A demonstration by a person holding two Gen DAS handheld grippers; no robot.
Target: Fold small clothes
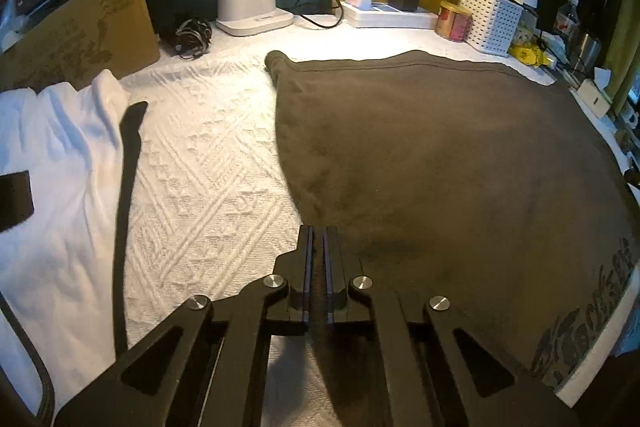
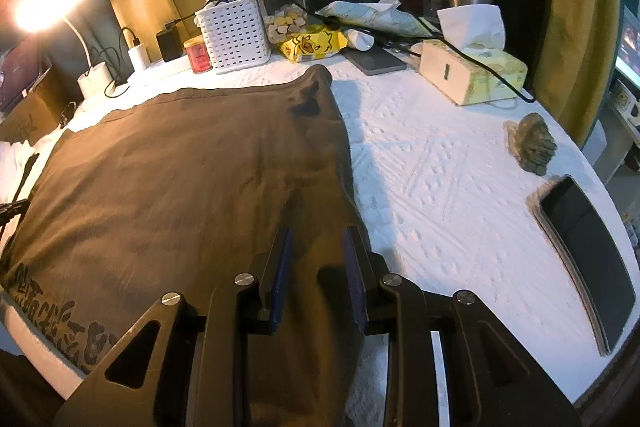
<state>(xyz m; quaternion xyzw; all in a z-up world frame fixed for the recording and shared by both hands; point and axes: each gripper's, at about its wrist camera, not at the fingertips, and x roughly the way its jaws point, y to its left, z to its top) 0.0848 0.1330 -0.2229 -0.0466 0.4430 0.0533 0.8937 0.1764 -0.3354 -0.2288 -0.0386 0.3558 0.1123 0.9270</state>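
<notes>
A brown T-shirt (image 1: 460, 155) is spread flat on the white-covered table (image 1: 208, 187). The left tool (image 1: 319, 231) is angled downward at the shirt's near left edge, jaws fully closed. The right tool (image 2: 316, 239) is tilted down over the near right edge, cloth gathered between its narrowly parted jaws.

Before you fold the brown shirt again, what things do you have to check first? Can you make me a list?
1. Brown shirt lying flat on the white cover: ok.
2. Left gripper shut at the shirt's edge: ok; cloth caught: cannot tell.
3. Right gripper fingers either side of a shirt fold: ok; pressing it: cannot tell.
4. White garment off the shirt: ok.
5. Phone clear of the shirt: ok.
</notes>
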